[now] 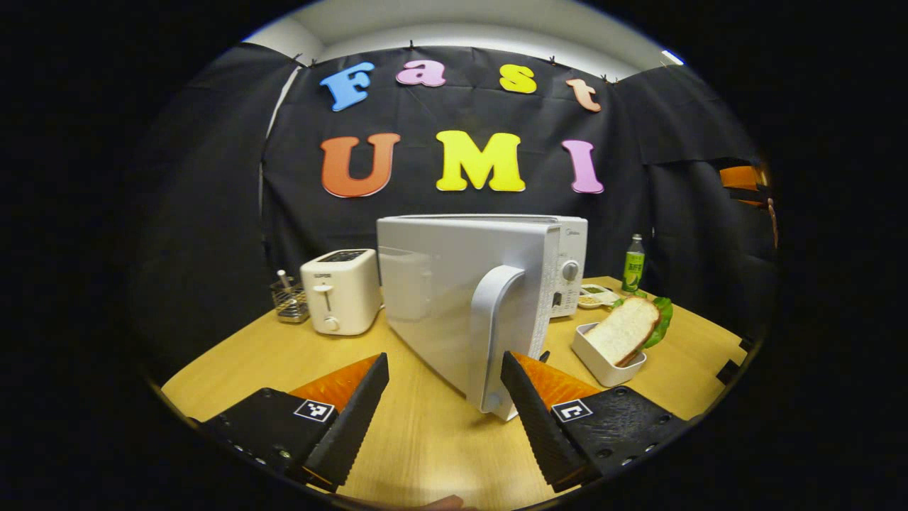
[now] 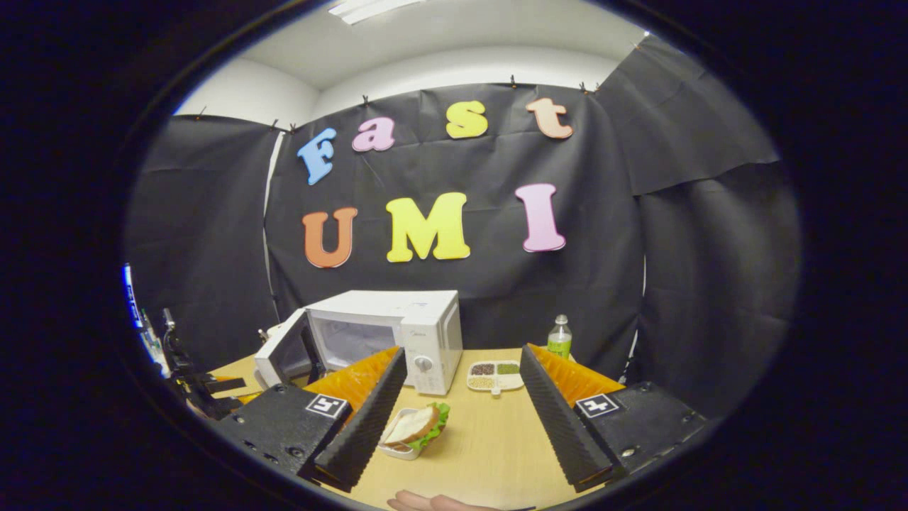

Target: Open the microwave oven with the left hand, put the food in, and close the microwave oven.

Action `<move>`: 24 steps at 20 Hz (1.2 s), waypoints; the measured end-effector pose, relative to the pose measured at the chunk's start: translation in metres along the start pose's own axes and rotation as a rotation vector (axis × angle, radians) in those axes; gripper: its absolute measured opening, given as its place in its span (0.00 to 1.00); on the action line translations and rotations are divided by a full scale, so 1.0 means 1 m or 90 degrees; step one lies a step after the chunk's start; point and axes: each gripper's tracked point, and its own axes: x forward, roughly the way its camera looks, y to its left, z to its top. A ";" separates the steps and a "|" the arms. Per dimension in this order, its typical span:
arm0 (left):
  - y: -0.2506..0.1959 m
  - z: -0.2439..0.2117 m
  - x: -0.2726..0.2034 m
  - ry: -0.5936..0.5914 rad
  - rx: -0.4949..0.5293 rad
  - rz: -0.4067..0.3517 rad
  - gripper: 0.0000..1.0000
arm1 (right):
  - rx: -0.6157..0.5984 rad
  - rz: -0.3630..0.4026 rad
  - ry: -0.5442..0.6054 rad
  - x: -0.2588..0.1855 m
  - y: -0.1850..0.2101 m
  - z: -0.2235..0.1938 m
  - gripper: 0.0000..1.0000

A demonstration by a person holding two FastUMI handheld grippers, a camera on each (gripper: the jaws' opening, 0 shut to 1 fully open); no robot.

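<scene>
- In the left gripper view, the left gripper (image 1: pixel 445 383) has its two fingers spread wide apart, gripping nothing, low over a wooden table (image 1: pixel 425 440).
- Just ahead of it, between the fingers and nearer the right one, stands the swung-open door (image 1: pixel 461 291) of a white microwave oven (image 1: pixel 567 262), with the door's curved handle (image 1: pixel 496 319) facing the gripper.
- To the gripper's front right sits a small white tray (image 1: pixel 603 358) holding a sandwich (image 1: pixel 628 326) of sliced bread and green lettuce.
- To the front left is a white toaster (image 1: pixel 340 291), with a wire basket (image 1: pixel 289 301) beside it.
- Far right, behind the tray, a green bottle (image 1: pixel 633 264) stands.
- In the right gripper view, the right gripper (image 2: pixel 461 397) is likewise spread open and holds nothing.
- The sandwich in its tray lies just ahead, beside that gripper's left finger.
- Farther ahead and left, the microwave oven stands with its door ajar; a divided dish (image 2: pixel 495 375) of grains rests to its right.
</scene>
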 end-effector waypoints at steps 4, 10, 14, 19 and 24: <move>0.025 0.033 -0.032 -0.031 -0.025 0.048 0.95 | -0.023 -0.019 0.028 0.025 -0.006 -0.007 1.00; 0.050 0.101 -0.052 -0.093 -0.020 0.070 0.95 | -0.018 0.011 0.113 0.054 -0.004 -0.016 0.95; 0.050 0.135 -0.054 -0.123 -0.043 0.073 0.95 | 0.000 0.064 0.215 0.081 -0.001 -0.041 0.95; 0.052 0.182 -0.053 -0.181 0.000 0.109 0.95 | 0.074 0.154 0.377 0.111 0.005 -0.097 1.00; 0.025 0.201 -0.040 -0.178 0.002 0.099 0.95 | 0.162 0.220 0.490 0.136 0.008 -0.152 0.96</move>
